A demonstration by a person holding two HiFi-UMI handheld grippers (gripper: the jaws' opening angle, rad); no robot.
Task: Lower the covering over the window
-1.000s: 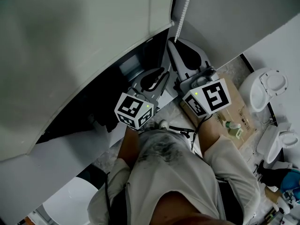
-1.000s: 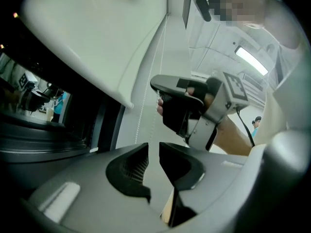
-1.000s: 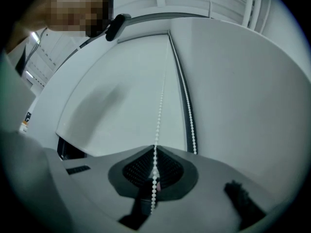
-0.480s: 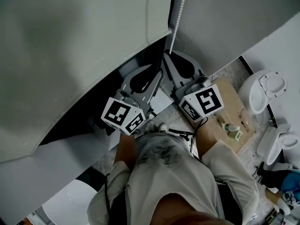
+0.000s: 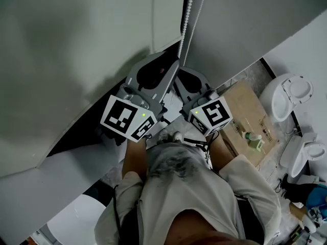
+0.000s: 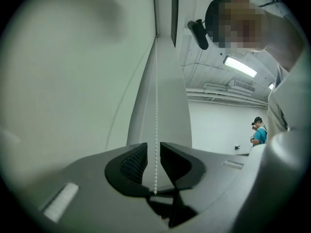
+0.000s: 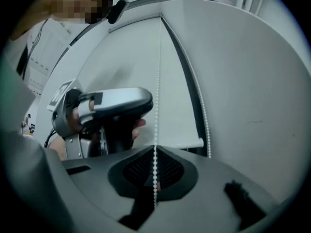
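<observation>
A pale roller blind (image 5: 76,50) covers most of the dark window (image 5: 76,134); its bottom bar (image 7: 187,143) shows in the right gripper view. A white bead chain (image 5: 187,14) hangs beside it. My right gripper (image 5: 181,75) (image 7: 155,148) is shut on the front strand of the chain (image 7: 158,81); the other strand (image 7: 201,106) hangs free to its right. Just above and left of it, my left gripper (image 5: 171,68) (image 6: 154,147) has its jaws a little apart. The chain (image 6: 156,106) runs through the gap untouched by the pads.
A cardboard box (image 5: 250,119) with a green bottle (image 5: 253,139) sits on the floor at the right, beside two white toilets (image 5: 288,98) (image 5: 306,152). A person (image 6: 257,132) stands far off in the room behind. My legs fill the lower middle.
My right gripper has come down with the chain in it. My left gripper has risen past it to the chain higher up. The blind's lower edge now reaches further over the window.
</observation>
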